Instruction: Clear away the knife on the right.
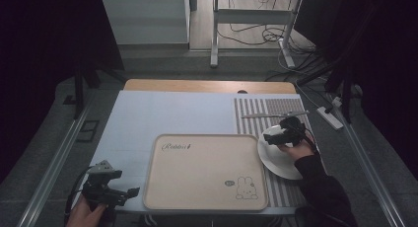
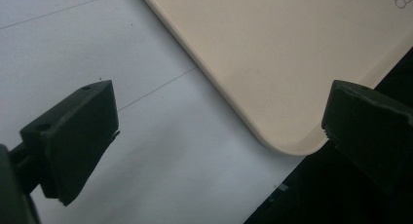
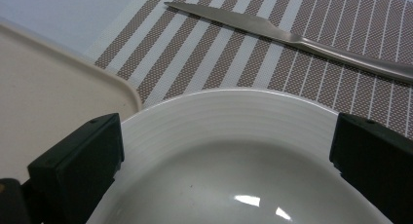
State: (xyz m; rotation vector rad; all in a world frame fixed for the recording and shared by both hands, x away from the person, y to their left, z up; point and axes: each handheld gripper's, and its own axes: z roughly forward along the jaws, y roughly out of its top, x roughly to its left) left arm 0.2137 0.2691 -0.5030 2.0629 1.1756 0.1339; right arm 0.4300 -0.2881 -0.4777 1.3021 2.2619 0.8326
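Observation:
A beige tray (image 1: 202, 170) with a rabbit drawing lies at the front middle of the table. A white plate (image 1: 276, 160) sits to its right on a striped placemat (image 1: 268, 108), its rim touching the tray's corner (image 3: 129, 95). A metal knife (image 1: 273, 115) lies on the mat beyond the plate (image 3: 234, 131). My right gripper (image 1: 273, 137) hangs open over the plate, jaws wide apart and holding nothing. My left gripper (image 1: 123, 192) is open at the table's front left, just off the tray's near corner (image 2: 287, 141), above the pale blue mat (image 2: 146, 136).
The pale blue mat (image 1: 167, 113) covers the table's left and back. A strip of wooden tabletop (image 1: 207, 85) shows at the far edge. The front table edge (image 2: 272, 195) runs just below my left gripper. Cables and a table frame (image 1: 256, 19) lie on the floor beyond.

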